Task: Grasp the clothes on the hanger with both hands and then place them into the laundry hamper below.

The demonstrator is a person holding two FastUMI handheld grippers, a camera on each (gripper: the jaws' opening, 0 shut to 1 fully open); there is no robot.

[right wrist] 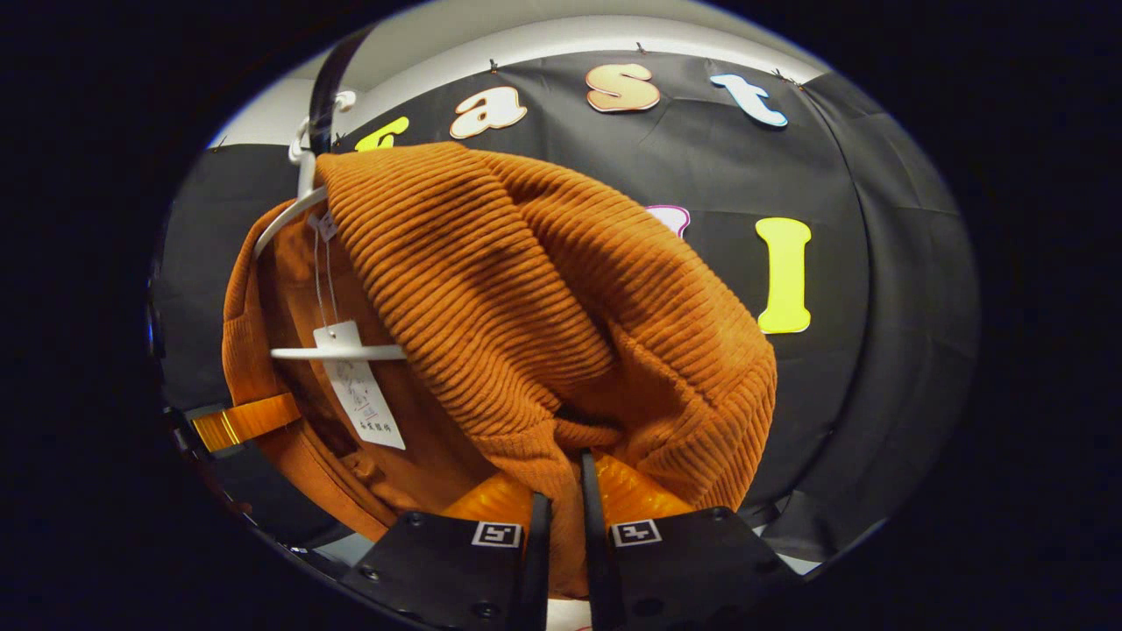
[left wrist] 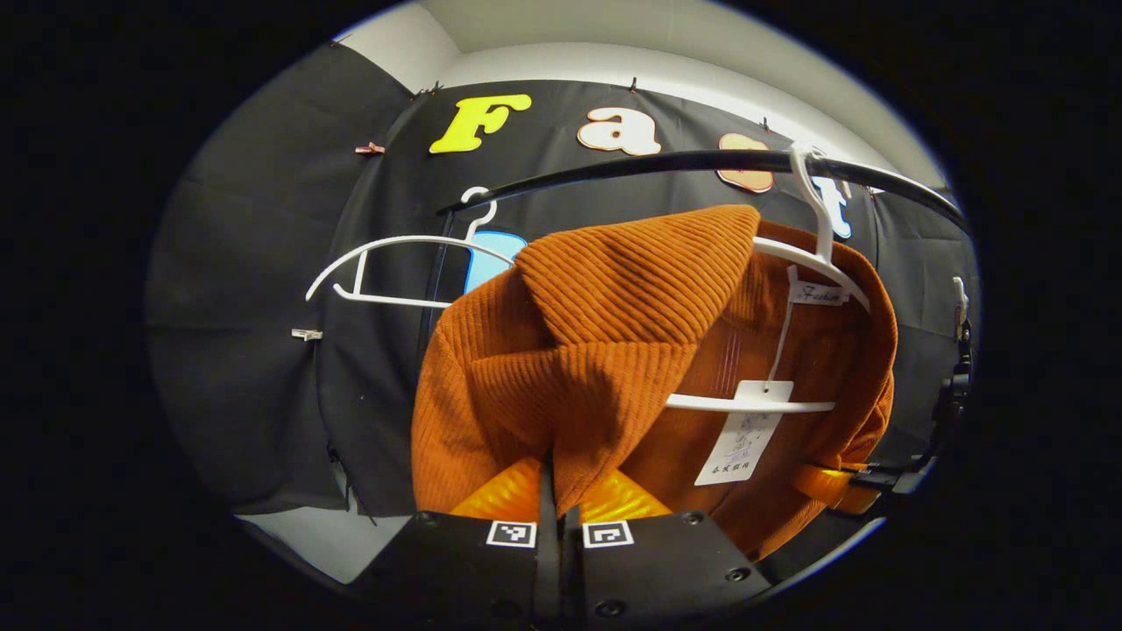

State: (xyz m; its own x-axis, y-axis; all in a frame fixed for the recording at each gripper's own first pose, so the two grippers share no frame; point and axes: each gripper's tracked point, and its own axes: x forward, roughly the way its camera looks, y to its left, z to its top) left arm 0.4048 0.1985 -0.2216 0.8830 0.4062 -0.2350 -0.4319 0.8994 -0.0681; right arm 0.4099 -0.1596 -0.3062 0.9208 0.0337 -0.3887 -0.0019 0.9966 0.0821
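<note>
A rust-orange ribbed sweater hangs on a white hanger from a black rail. My left gripper is shut on a fold of the knit near one shoulder. In the right gripper view the same sweater bulges over the hanger, and my right gripper is shut on the fabric of the other shoulder. Each gripper appears at the far edge of the other's view: the right gripper and the left gripper. A white paper tag dangles inside the neck.
An empty white hanger hangs on the rail to the left of the sweater. Black cloth wall lies close behind everything. A strip of pale floor or wall lies low at the left.
</note>
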